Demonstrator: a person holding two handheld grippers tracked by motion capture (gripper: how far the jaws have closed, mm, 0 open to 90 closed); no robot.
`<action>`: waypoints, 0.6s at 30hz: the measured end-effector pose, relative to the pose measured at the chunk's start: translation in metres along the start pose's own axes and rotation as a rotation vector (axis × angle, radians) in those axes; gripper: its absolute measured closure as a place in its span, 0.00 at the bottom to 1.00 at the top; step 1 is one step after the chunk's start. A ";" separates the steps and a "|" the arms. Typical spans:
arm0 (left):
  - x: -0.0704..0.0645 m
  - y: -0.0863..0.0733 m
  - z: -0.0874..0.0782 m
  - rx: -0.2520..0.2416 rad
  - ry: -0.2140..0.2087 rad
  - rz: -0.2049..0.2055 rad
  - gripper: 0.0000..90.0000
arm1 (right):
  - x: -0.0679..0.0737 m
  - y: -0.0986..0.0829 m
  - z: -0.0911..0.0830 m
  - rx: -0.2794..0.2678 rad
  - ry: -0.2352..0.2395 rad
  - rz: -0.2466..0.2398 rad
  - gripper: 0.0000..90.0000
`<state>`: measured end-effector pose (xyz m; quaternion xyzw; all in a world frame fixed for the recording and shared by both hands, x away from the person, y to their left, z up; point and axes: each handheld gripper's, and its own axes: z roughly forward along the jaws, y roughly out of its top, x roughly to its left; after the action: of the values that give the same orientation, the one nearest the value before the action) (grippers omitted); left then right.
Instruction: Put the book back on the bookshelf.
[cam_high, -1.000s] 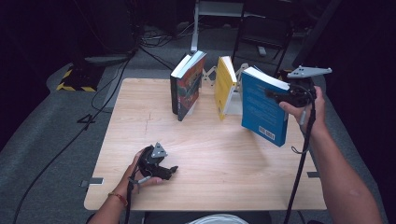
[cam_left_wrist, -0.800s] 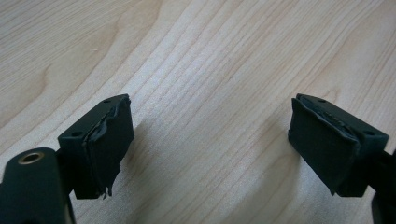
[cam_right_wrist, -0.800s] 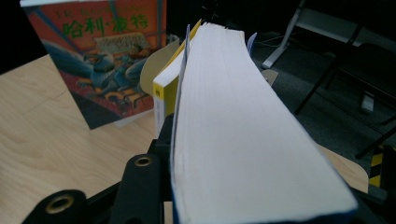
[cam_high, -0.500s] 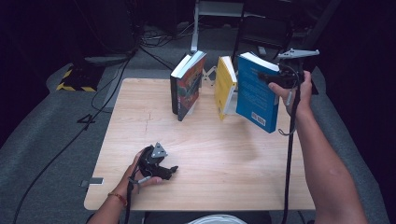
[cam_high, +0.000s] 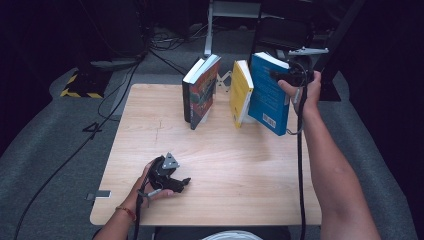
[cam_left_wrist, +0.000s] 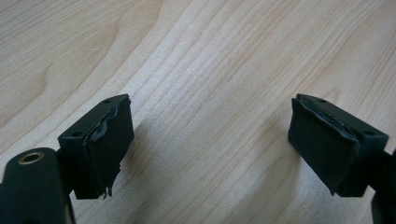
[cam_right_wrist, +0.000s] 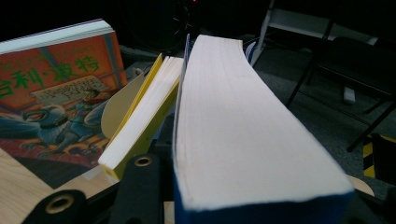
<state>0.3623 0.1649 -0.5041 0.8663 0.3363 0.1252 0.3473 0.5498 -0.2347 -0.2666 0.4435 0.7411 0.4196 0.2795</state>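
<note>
- The left claw (cam_high: 186, 181) is lying low on the near left part of the table (cam_high: 250, 190), its jaws standing wide apart over bare wood with nothing between them. Parked well apart from the books, it is giving no support, so it probably cannot steady anything that starts tipping.
- The dark book with the orange cover (cam_high: 201, 90) is standing on end at the far side, leaning a little. It is standing well apart from the yellow book, so a knock passed along the row could push it over.
- The yellow book (cam_high: 241, 92) is standing next, fanned open slightly, its pages loose in the right gripper view (cam_right_wrist: 140, 126). The blue book is hanging just beside it; a swing leftward is likely to strike it and topple it toward the dark book.
- The blue book (cam_high: 270, 92) is hanging tilted above the far right of the table, one lower corner pointing down, and the right claw (cam_high: 280, 76) is clamped on its upper part. Held near one edge, the thick block (cam_right_wrist: 243, 126) may be levering against the pads, so it could twist or slip out and drop off the table's right side.
</note>
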 end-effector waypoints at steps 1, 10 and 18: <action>0.000 0.000 0.000 0.000 0.000 0.000 0.16 | 0.000 0.001 0.003 -0.005 0.001 0.010 0.67; 0.000 0.000 0.000 -0.001 0.003 -0.002 0.16 | 0.003 0.011 0.023 -0.015 -0.024 0.001 0.67; -0.001 0.000 0.000 0.001 -0.003 0.006 0.16 | 0.006 0.013 0.042 -0.021 -0.025 -0.017 0.67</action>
<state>0.3613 0.1643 -0.5039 0.8676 0.3332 0.1250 0.3472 0.5859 -0.2107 -0.2759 0.4395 0.7368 0.4193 0.2967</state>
